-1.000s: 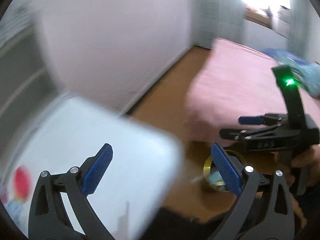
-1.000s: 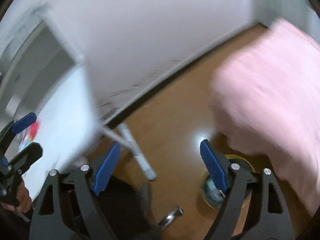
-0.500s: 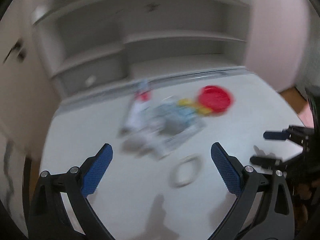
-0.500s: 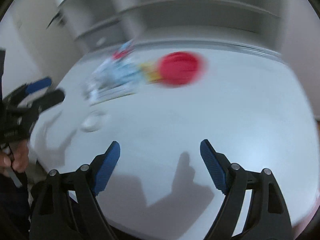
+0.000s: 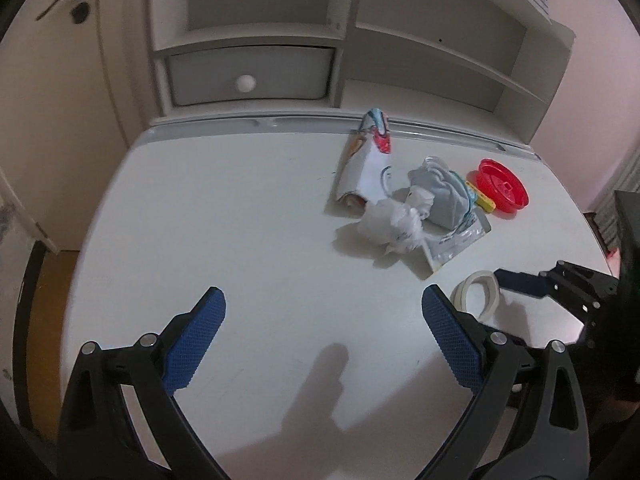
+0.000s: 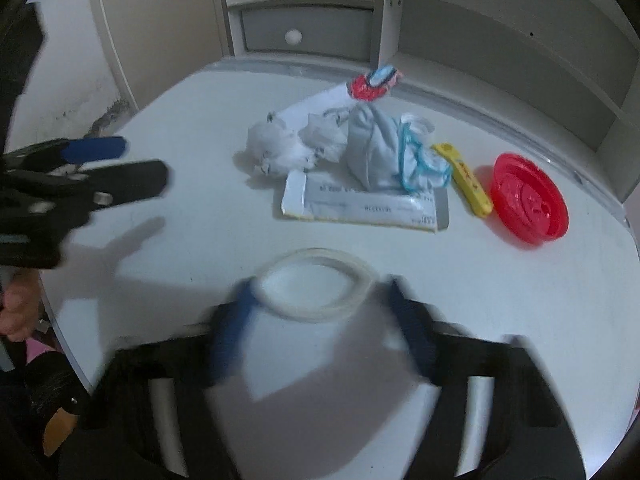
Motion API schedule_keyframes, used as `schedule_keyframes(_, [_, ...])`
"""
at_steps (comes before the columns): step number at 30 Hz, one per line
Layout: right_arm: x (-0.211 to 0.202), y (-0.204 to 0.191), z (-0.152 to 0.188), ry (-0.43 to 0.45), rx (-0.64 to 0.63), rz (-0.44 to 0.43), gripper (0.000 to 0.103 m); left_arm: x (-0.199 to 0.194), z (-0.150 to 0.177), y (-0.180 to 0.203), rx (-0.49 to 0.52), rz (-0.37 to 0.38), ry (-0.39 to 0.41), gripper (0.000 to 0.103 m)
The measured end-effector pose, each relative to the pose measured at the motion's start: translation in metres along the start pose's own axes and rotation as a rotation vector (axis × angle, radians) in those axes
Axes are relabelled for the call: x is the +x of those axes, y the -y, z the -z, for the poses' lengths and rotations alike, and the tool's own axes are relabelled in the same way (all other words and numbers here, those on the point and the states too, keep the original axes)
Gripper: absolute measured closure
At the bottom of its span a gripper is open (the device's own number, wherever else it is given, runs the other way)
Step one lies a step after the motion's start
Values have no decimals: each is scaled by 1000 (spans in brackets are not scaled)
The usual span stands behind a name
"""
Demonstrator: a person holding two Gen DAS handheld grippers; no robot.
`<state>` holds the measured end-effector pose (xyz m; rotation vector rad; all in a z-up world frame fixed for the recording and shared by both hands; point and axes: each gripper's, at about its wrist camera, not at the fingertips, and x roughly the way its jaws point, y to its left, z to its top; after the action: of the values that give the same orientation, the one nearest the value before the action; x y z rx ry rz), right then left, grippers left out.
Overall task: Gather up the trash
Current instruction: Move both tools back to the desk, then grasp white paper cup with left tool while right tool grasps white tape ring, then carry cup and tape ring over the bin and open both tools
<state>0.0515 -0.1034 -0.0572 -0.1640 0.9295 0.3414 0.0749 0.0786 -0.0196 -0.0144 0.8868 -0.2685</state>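
On the white desk (image 5: 240, 208), your right gripper (image 6: 320, 312) has just been closing, with the white ring (image 6: 316, 284) between its blurred fingers; a firm grip I cannot tell. Your left gripper (image 5: 324, 332) is spread wide, empty. Trash pile (image 5: 404, 204) lies beyond.

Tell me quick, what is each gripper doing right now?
Left gripper: open, holding nothing.
Right gripper: jaws just been closing around the white ring on the table; no grip visible yet.

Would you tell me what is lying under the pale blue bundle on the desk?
The pale blue bundle rests on the far edge of a flat clear plastic packet with print. How far the packet runs beneath it, and anything else there, is covered.
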Motion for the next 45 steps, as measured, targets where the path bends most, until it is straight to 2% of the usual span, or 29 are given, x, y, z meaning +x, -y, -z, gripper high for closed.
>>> schedule_keyframes(4, [-7,13,6,0,33,9,45,20,-18,17,56,24,3,7])
schedule_keyframes(7, [-16,26,12,2,68,26,45,37,-32,33,98,15,0,7])
schedule_keyframes(14, [-36,53,26,15,126,63,45,65,-45,45,96,13,-32,8])
schedule_keyframes(15, [-38,56,27,15,129,64,45,66,-45,47,105,6,-31,14])
schedule_keyframes(16, [-40,59,29,18,135,64,45,66,-46,48,113,-8,-28,31])
schedule_keyframes(17, [-41,61,30,19,139,64,45,66,-45,47,111,-10,-38,42])
schedule_keyframes(18, [-43,64,31,24,144,64,45,68,-45,45,97,12,-68,62])
schedule_keyframes(20, [-50,70,35,40,158,61,45,64,-44,42,66,33,-78,64])
schedule_keyframes(23, [-63,84,41,66,184,59,45,46,-41,44,75,5,-51,66])
schedule_keyframes(29, [-87,122,67,107,267,81,45,-1,-41,62,92,6,9,66])
schedule_keyframes(33, [-108,158,95,131,346,122,45,-11,-45,106,160,49,30,66])
schedule_keyframes(36, [-127,191,126,146,432,172,45,-6,-42,162,249,109,28,66])
schedule_keyframes(41, [-170,254,200,165,604,314,45,5,-24,280,437,269,18,66])
schedule_keyframes(45, [-213,299,277,170,759,433,45,9,4,379,590,426,3,66])
